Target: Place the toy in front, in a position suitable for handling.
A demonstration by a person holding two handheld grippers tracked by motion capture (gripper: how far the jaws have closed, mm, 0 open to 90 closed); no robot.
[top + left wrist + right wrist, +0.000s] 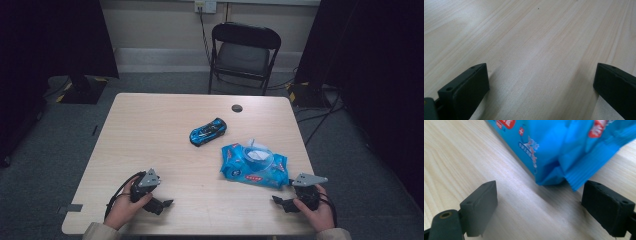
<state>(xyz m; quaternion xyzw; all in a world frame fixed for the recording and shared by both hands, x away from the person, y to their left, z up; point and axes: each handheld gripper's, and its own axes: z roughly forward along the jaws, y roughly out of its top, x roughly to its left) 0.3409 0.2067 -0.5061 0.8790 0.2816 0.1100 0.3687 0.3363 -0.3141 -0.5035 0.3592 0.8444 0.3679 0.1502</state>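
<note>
A blue toy car (207,131) stands near the middle of the wooden table (150,130). To its right and nearer to me lies a blue pack of wet wipes (254,165) with a white lid on top. A hand holds my left gripper (166,203) low at the front left, jaws pointing right. In the left gripper view, the gripper (541,82) is open over bare wood. My right gripper (277,200) rests at the front right, just in front of the pack's near corner. In the right gripper view, the gripper (539,195) is open, with the pack's crimped end (584,170) just beyond the jaws and not touching them.
A black folding chair (243,52) stands behind the table's far edge. A dark round cable hole (237,108) sits near the table's back edge. Dark curtains hang at both sides, and cables lie on the floor at the right.
</note>
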